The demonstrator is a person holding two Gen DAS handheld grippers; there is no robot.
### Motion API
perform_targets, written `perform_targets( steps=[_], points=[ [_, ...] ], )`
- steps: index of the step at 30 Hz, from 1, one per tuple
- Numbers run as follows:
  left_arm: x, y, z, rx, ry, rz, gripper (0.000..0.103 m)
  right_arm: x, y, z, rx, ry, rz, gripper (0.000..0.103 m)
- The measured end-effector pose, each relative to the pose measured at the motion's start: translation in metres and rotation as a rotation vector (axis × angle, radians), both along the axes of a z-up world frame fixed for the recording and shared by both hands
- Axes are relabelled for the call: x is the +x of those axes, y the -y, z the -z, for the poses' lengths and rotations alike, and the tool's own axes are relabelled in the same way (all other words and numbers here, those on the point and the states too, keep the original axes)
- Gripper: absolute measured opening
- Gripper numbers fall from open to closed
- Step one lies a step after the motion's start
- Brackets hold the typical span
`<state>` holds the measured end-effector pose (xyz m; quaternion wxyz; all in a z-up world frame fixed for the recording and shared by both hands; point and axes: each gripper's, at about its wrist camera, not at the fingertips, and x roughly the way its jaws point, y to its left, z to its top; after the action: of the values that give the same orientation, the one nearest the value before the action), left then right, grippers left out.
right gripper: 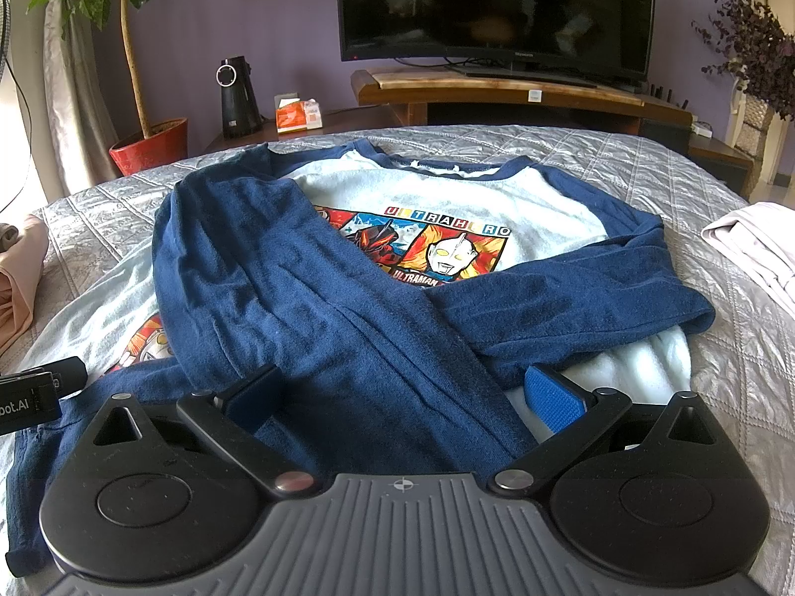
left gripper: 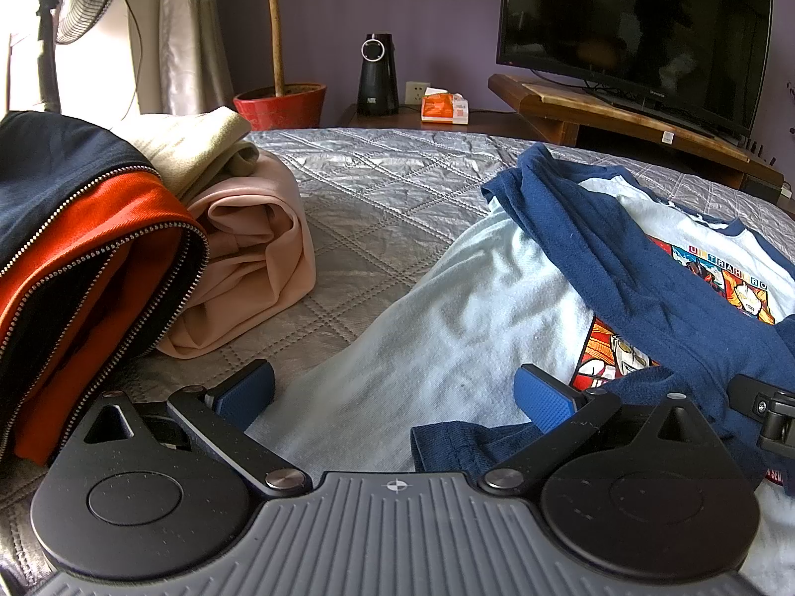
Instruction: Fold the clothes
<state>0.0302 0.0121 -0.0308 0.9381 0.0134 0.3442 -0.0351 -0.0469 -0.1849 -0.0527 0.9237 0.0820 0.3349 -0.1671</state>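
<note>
1. My left gripper (left gripper: 395, 392) hangs wide open and empty over the shirt's pale hem.
2. The shirt (right gripper: 447, 188) lies flat on the bed (right gripper: 646, 159), sleeves crossed; it looks soft, light, floppy.
3. My right gripper (right gripper: 405, 395), also wide, straddles the left sleeve (right gripper: 278, 273); I'd pinch the hem corners.

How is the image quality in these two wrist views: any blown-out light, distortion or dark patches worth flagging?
Left wrist: the window behind the fan is blown out to white, and fisheye bends the TV edge and bed. Right wrist: light is even and the shirt print reads sharp, but the left pad of the right gripper sits in shadow. Both views have dark vignette corners.
</note>
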Motion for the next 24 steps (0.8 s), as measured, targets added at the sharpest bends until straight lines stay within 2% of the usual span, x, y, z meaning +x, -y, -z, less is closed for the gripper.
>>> perform_targets(
  steps=[24],
  points=[
    [0.0003,-0.0007,0.0004,0.000,0.000,0.000,0.103,0.0000,0.0000,0.0001,0.000,0.000,0.000,0.103]
  ],
)
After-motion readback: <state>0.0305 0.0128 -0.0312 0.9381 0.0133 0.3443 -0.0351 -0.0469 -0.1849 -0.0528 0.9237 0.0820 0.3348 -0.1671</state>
